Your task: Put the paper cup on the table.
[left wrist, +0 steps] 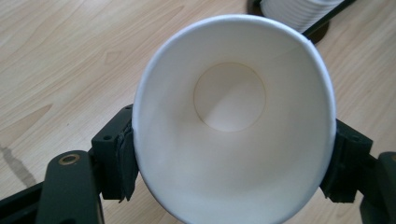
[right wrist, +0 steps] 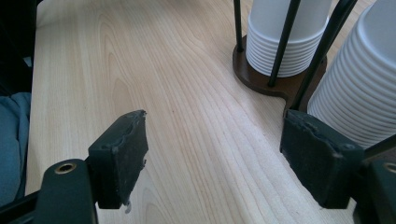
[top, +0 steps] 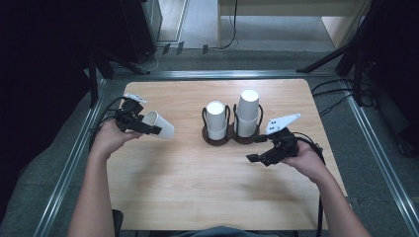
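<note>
Holding paper cup [left wrist: 233, 126] in left gripper [top: 148, 128].

A dark brown wooden rack [top: 230, 139] with thin black uprights stands at the middle of the pale wood worktop [top: 197, 197]. In the rack's left ring sits a shorter stack of white cups [top: 216, 118], upside down; in its right ring, a taller stack [top: 248, 111], the two just beside each other. Beyond the rack, a metal rail [top: 212, 74] edges the worktop. Behind the rail lies grey floor [top: 257, 59]. Right of the rack, black cables [top: 336, 86] trail over the floor, and black stand legs [top: 326, 61] slant above them.
</note>
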`<action>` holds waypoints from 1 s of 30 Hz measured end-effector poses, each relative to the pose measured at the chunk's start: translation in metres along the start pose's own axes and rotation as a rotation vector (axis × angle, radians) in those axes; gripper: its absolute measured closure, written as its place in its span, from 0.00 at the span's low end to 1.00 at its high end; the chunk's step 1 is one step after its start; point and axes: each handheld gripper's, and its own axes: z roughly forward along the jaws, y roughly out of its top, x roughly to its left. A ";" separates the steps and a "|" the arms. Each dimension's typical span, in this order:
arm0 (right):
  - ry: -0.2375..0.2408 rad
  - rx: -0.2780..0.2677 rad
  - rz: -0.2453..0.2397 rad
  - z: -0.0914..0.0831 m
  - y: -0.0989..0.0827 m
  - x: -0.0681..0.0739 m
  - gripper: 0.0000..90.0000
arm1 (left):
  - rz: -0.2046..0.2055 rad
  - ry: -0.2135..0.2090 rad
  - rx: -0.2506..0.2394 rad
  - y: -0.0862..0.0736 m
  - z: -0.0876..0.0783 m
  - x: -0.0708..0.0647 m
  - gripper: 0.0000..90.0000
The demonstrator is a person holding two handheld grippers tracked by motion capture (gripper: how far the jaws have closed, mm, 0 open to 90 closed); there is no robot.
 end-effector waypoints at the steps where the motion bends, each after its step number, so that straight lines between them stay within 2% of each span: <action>1: 0.000 0.001 0.000 0.000 0.000 0.000 0.26 | -0.003 0.003 0.011 0.000 0.002 0.001 0.25; 6: 0.002 0.009 -0.003 0.003 0.000 -0.001 0.26 | -0.022 0.030 0.060 0.002 0.011 0.006 0.25; 10: 0.001 0.008 0.001 0.002 -0.001 -0.001 0.26 | -0.008 0.066 0.104 0.004 0.017 0.006 0.25; 14: -0.002 0.006 0.002 0.002 -0.001 -0.002 0.26 | -0.020 0.041 0.123 0.004 0.021 0.007 0.25; 18: 0.000 0.008 0.005 0.002 -0.001 -0.003 0.26 | -0.028 0.058 0.142 0.004 0.025 0.009 0.25; 20: 0.000 0.009 0.006 0.003 -0.001 -0.003 0.26 | -0.030 0.079 0.157 0.005 0.026 0.010 0.25; 22: -0.002 0.008 0.006 0.003 -0.001 -0.003 0.26 | -0.021 0.118 0.178 0.007 0.027 0.009 0.25; 27: -0.003 0.007 0.010 0.003 -0.002 -0.004 0.26 | -0.032 0.109 0.198 0.009 0.032 0.009 0.24; 29: -0.003 0.011 0.011 0.003 -0.002 -0.004 0.26 | -0.038 0.089 0.203 0.009 0.034 0.009 0.24; 30: -0.006 0.014 0.008 0.003 -0.002 -0.004 0.26 | -0.036 0.095 0.204 0.009 0.034 0.009 0.24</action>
